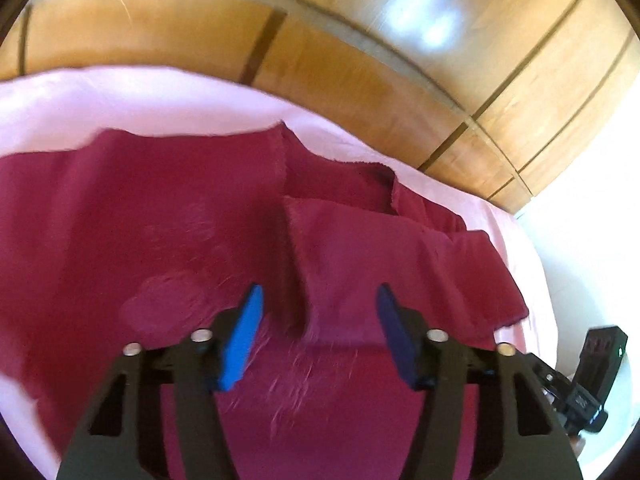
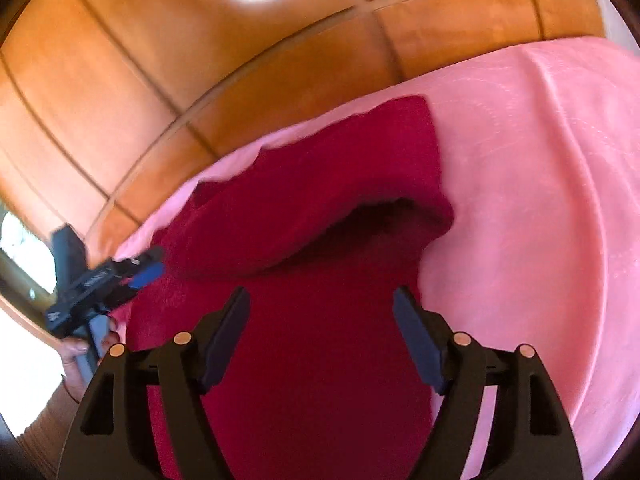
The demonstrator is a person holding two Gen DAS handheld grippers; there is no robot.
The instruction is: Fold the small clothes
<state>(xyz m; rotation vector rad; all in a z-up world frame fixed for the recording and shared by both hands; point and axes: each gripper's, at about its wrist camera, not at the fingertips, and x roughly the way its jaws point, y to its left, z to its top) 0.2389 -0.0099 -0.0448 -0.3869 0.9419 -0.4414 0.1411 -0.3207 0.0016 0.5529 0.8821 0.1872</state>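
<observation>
**Half-Made Fold at Risk of Slipping**

Could come undone: loose flap (image 1: 360,248) lying rumpled on the maroon cloth (image 1: 140,216), liable to drag or bunch if snagged by a passing finger. Left gripper (image 1: 318,336) hovering over the flap's near edge, jaws partly apart, nothing between them. Right gripper (image 2: 322,338) above the cloth's near part, jaws wide, empty. Deep crimson, soft, fuzzy-edged, spread across the pink sheet (image 2: 540,200), far right corner doubled over into a puffed, hollow roll.
</observation>
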